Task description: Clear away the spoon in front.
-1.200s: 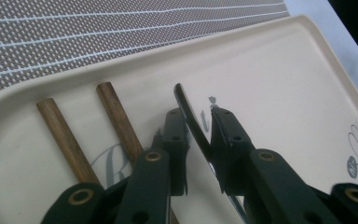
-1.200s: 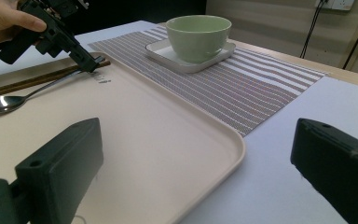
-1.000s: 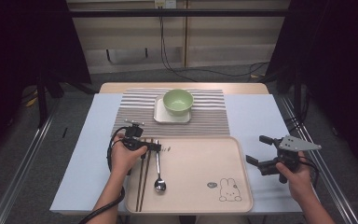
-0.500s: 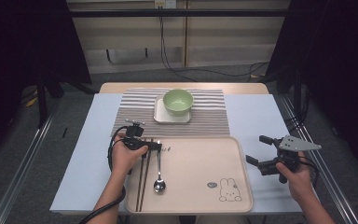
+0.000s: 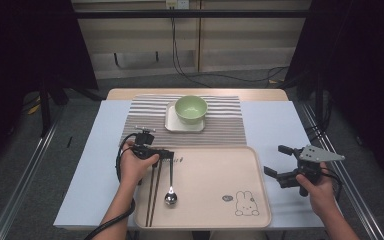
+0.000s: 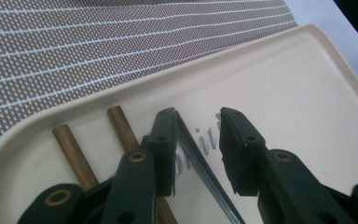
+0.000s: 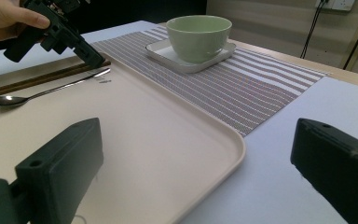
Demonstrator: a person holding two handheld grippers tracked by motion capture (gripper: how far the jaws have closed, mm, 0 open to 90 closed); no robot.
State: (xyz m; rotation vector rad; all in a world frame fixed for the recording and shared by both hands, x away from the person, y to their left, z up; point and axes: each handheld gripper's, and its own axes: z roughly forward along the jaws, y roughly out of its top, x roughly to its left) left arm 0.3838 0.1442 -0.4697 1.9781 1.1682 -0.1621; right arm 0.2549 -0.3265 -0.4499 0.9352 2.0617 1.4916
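Spoon (image 5: 170, 182) lies on the tray (image 5: 215, 212), beside the chopsticks (image 5: 151, 192). Left gripper (image 6: 196, 140) has just been opening, jaws narrowly apart around the handle. Widen further, then lift straight up. Right gripper (image 5: 276, 161) waits wide beside the tray.

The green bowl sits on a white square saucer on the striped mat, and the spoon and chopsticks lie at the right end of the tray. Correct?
Not quite: the spoon and chopsticks lie at the tray's left end, as the high view shows. The rest stands.
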